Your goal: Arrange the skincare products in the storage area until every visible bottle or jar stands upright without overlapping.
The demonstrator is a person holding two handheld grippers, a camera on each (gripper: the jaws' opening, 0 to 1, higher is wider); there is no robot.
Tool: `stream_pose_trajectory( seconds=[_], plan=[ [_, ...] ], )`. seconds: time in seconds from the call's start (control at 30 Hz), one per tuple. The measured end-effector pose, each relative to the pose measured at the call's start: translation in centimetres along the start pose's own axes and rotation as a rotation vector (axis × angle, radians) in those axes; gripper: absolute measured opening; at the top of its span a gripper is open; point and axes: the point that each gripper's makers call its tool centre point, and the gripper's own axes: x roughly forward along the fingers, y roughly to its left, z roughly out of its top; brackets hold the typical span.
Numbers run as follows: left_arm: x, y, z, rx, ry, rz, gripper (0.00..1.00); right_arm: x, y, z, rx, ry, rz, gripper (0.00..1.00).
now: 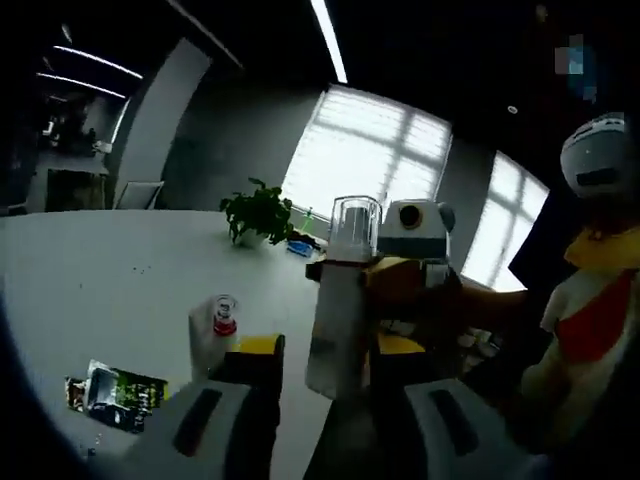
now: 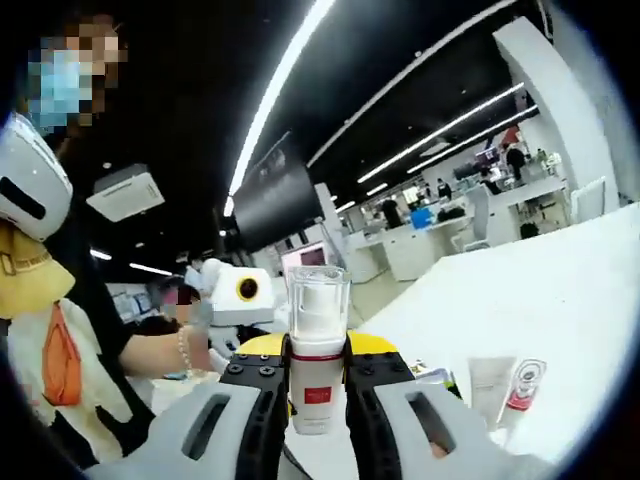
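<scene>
A white bottle (image 2: 317, 385) with a red label and a clear cap stands upright between my right gripper's (image 2: 317, 352) jaws, which are shut on it in the air above the white table (image 2: 560, 300). In the left gripper view the same bottle (image 1: 340, 320) rises between my left gripper's (image 1: 330, 350) jaws, which stand open with a gap on the bottle's left side. The right gripper (image 1: 395, 285) reaches in from the right and clamps the bottle there. A small white bottle (image 1: 220, 325) with a red neck stands on the table. Two white tubes (image 2: 505, 390) stand at lower right.
A green and black sachet (image 1: 115, 395) lies flat on the table (image 1: 110, 270) at lower left. A potted plant (image 1: 258, 212) sits further back. A person (image 1: 600, 300) in a white helmet stands close on the right, with a hand (image 2: 195, 350) on the left gripper.
</scene>
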Motion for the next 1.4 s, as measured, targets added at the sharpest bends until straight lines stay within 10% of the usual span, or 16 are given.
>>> stream_pose_trajectory(
  seconds=[0.33,0.63,0.9,1.4],
  plan=[
    [1.7,0.3,0.8,0.227,0.020,0.280,0.38,2.0,-0.5,-0.7,-0.089,0.047,-0.212,0.20],
    [0.6,2.2,0.5,0.139,-0.019,0.387,0.27,2.4,0.3,-1.1,-0.132,0.046,-0.222,0.20],
    [0.7,-0.8,1.1,-0.055,-0.099,0.056,0.26,1.7,2.1,-0.3,-0.139,0.050,0.020,0.23],
    [0.1,-6.2,-0.3,0.170,0.026,-0.309,0.26,-2.8,6.5,1.7,-0.415,0.236,0.421,0.33]
  ],
)
